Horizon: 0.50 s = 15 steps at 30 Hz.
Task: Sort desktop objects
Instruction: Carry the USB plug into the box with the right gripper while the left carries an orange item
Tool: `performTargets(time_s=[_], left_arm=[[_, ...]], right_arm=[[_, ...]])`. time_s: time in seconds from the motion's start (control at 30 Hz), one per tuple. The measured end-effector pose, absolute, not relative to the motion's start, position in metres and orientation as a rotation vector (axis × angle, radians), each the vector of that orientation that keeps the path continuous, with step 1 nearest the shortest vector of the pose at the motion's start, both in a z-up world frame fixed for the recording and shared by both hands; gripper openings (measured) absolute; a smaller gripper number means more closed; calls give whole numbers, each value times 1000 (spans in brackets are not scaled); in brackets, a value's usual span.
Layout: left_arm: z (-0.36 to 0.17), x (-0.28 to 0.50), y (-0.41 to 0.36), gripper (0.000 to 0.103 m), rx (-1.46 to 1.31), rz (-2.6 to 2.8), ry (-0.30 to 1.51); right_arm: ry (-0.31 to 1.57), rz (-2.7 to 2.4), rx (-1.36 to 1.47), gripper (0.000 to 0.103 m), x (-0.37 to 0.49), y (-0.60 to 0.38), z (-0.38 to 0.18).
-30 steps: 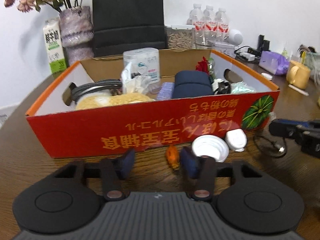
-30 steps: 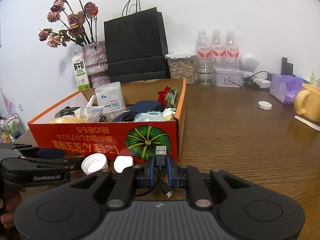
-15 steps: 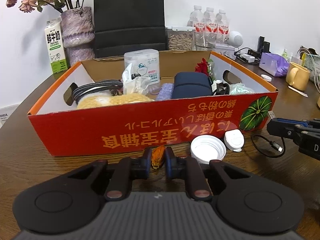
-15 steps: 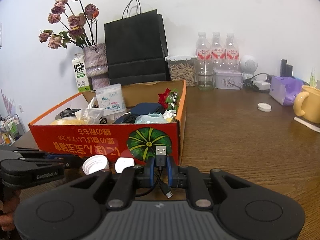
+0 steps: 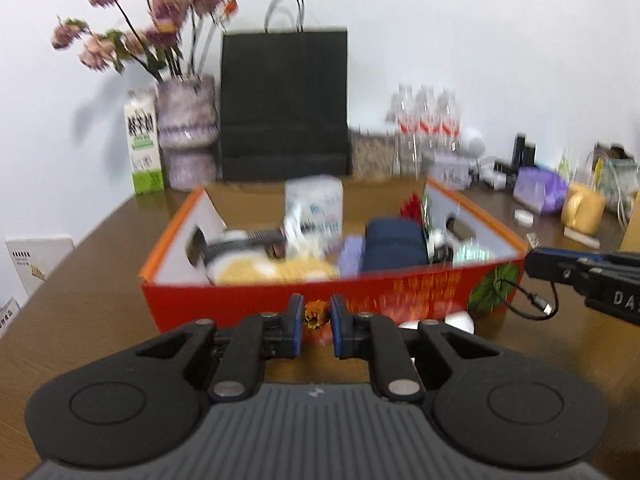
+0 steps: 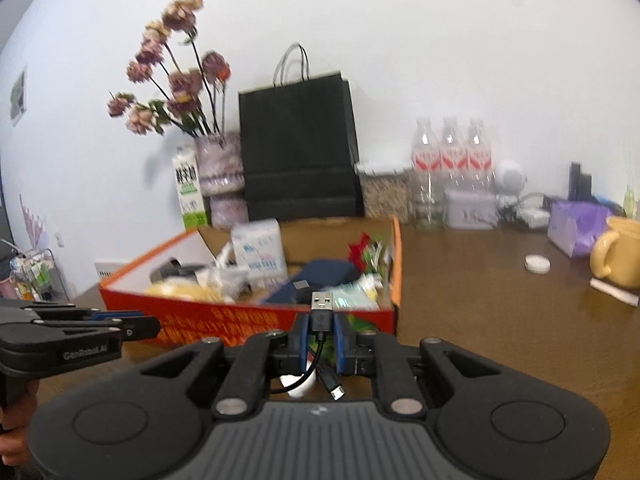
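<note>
surface: wooden table [image 6: 480, 300] | on it: red box [image 5: 248, 300], yellow mug [image 6: 618, 256], black bag [image 5: 284, 104]

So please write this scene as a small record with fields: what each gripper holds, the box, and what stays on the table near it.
left gripper: shut on small orange flower
right gripper: shut on USB cable, plug upward, cord hanging below
box: open red cardboard box on brown table, already holding many items
in front of box: white lids, partly hidden
right of box: yellow mug, small white cap
</note>
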<state>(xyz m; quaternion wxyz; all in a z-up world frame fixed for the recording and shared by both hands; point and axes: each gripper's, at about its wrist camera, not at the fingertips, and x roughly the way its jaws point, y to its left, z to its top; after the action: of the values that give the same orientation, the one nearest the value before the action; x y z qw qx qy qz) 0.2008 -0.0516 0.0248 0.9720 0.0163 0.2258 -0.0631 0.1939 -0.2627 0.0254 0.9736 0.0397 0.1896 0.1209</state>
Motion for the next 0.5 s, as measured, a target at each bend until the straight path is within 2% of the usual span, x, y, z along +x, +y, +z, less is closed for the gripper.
performTargets(time_s=[0.5], left_arm=[[64, 246, -27, 15, -48, -79, 339]], right_arm=[[283, 281, 64, 12, 246, -224, 69]])
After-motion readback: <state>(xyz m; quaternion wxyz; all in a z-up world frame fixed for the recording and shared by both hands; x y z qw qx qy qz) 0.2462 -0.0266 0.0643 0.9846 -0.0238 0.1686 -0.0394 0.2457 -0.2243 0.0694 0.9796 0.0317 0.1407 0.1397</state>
